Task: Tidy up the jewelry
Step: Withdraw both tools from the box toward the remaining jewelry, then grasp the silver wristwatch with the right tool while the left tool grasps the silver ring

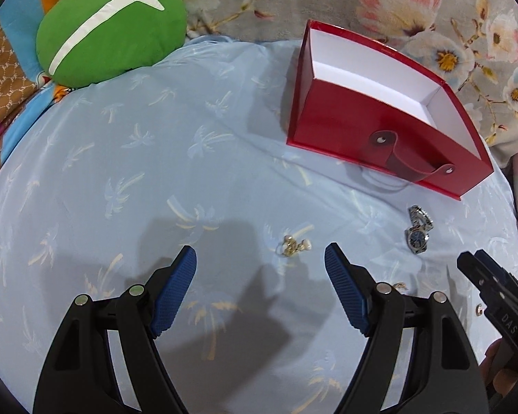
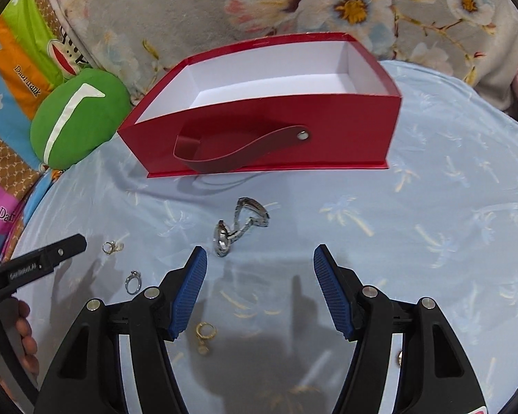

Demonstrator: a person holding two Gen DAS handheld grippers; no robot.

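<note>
Red box point(image 2: 259, 127) sits empty at the back of the blue cloth point(image 2: 431, 207), with the watch point(image 2: 240, 224) and small gold earrings point(image 1: 293, 245) lying loose before it. Both the left gripper point(image 1: 260, 269) and right gripper point(image 2: 260, 269) hover spread and empty, so picking looks about to begin; the next move likely calls for lowering precisely onto one piece.

Hidden and cropped items, both wrist views

Your left gripper's right finger point(image 1: 348, 293) covers most of a gold piece point(image 1: 401, 286); its type is unreadable. The small stud point(image 1: 479, 309) is too tiny to identify. Another gold item point(image 2: 400, 357) shows only an edge behind your right gripper's arm.
</note>
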